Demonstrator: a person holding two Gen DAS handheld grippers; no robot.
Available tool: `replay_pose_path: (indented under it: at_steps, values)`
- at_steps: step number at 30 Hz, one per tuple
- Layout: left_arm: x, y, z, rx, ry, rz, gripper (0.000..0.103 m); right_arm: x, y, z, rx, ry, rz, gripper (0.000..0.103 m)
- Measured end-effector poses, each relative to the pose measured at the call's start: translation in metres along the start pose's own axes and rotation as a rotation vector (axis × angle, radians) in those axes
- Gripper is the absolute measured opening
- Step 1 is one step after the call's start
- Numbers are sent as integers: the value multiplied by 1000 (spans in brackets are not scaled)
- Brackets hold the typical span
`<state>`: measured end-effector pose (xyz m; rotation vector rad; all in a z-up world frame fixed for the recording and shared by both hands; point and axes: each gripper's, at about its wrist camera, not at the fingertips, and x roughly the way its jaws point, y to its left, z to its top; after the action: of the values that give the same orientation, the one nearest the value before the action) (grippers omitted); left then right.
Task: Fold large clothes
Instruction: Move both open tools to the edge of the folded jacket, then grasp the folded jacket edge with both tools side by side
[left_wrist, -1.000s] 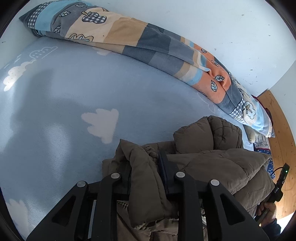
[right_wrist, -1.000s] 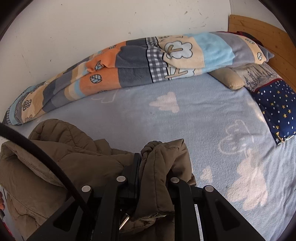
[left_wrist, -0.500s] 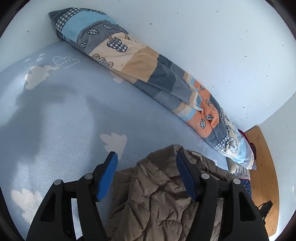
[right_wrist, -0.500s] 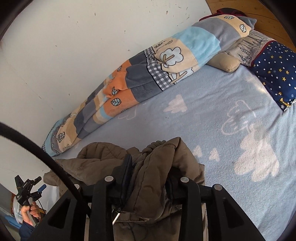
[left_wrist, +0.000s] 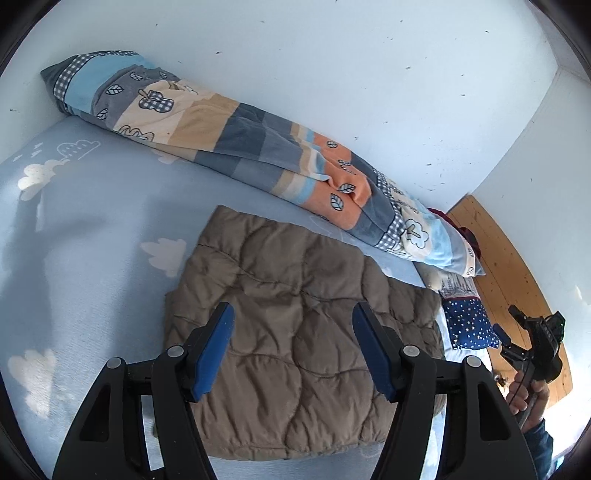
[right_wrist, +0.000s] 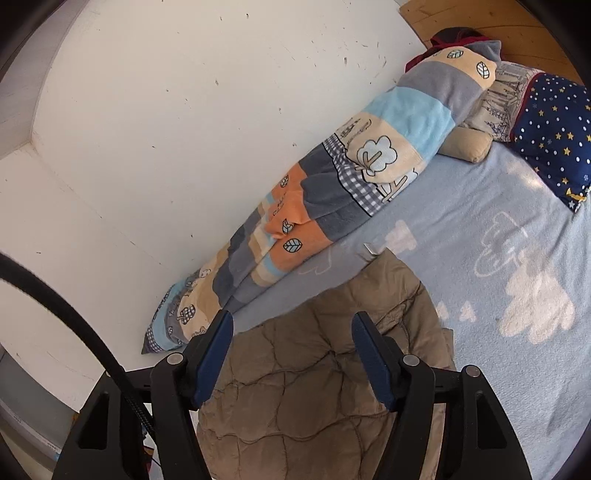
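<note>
A brown quilted puffer jacket lies folded into a flat rectangle on the light blue bed sheet. It also shows in the right wrist view. My left gripper is open and empty, held above the jacket's near half. My right gripper is open and empty, above the jacket's other end. The right gripper and the hand holding it also show at the right edge of the left wrist view.
A rolled patchwork blanket lies along the white wall, also in the right wrist view. A navy star pillow and a beige pillow lie by the wooden headboard. The bed's edge is at lower left.
Both grippers let go of the jacket, opened and lifted away. The jacket, bunched up a second ago, now lies flat and folded on the bed.
</note>
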<state>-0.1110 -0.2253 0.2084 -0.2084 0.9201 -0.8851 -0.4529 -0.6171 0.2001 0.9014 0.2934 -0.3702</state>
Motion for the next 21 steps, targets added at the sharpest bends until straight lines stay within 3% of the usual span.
replay_pose_path:
  at_steps: [2,5,7,9,15,21]
  values:
    - [13,-18,-15,24,-12,9,67,-6,8,-7,-20,-7,-50,72]
    - [52,-43,-37,49,43,63,67,-2,6,-37,-9,-4,-166,70]
    - [75,-61,-50,105,81,119,67,15,2,-66,-24,34,-196,52]
    - [90,-73,-60,155,103,124,67,41,2,-88,-63,104,-256,42]
    - [141,-72,-80,310,180,258,67,105,14,-124,-202,223,-316,41]
    - [174,-58,-78,321,231,309,74,158,4,-142,-300,316,-387,42]
